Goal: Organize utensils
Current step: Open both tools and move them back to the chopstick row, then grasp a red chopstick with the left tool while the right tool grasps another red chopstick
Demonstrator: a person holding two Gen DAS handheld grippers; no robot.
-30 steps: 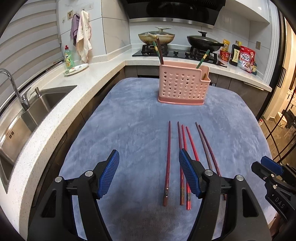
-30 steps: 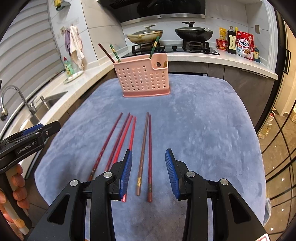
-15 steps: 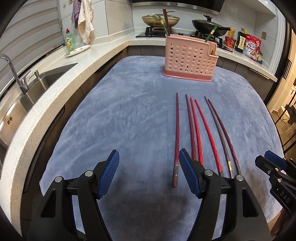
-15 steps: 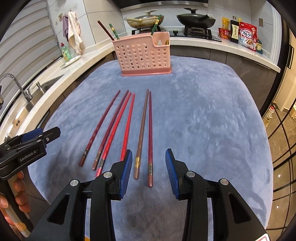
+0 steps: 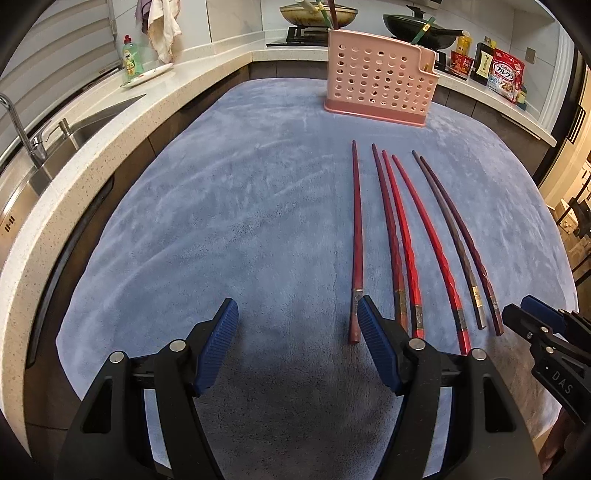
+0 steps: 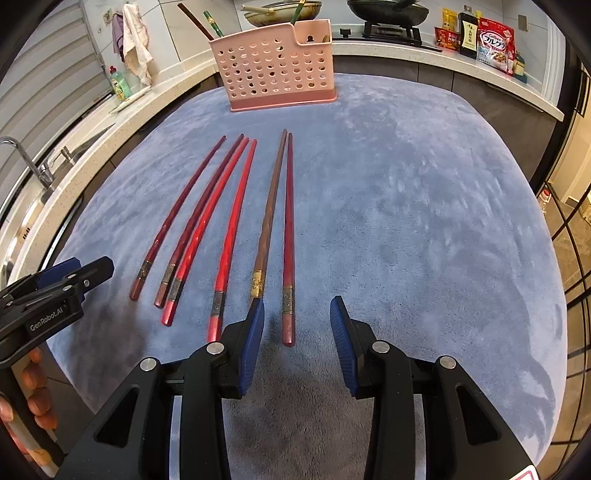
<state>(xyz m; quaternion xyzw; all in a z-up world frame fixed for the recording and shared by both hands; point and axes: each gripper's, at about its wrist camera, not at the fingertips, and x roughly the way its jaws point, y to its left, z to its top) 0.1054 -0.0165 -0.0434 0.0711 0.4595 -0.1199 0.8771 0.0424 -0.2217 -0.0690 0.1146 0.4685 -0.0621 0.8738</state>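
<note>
Several red and brown chopsticks (image 5: 402,236) (image 6: 229,221) lie side by side on a blue-grey cloth (image 5: 221,229), handle ends toward me. A pink perforated utensil basket (image 5: 378,79) (image 6: 275,66) stands upright at the far end and holds a few chopsticks. My left gripper (image 5: 297,326) is open and empty, low over the cloth, with the leftmost chopstick's handle (image 5: 355,317) just left of its right finger. My right gripper (image 6: 297,325) is open and empty, with the rightmost chopstick's handle (image 6: 288,317) between its fingers. Each gripper shows at the edge of the other's view.
A sink with a tap (image 5: 22,133) sits in the white counter at the left. A dish soap bottle (image 5: 129,61) and a hanging towel (image 5: 162,26) are at the back left. Pans (image 5: 417,24) on the hob and food packets (image 5: 506,74) stand behind the basket.
Both grippers have come lower and closer over the chopstick handles. The right gripper now has the rightmost chopstick's handle between its open fingers. Nothing has been taken hold of.
</note>
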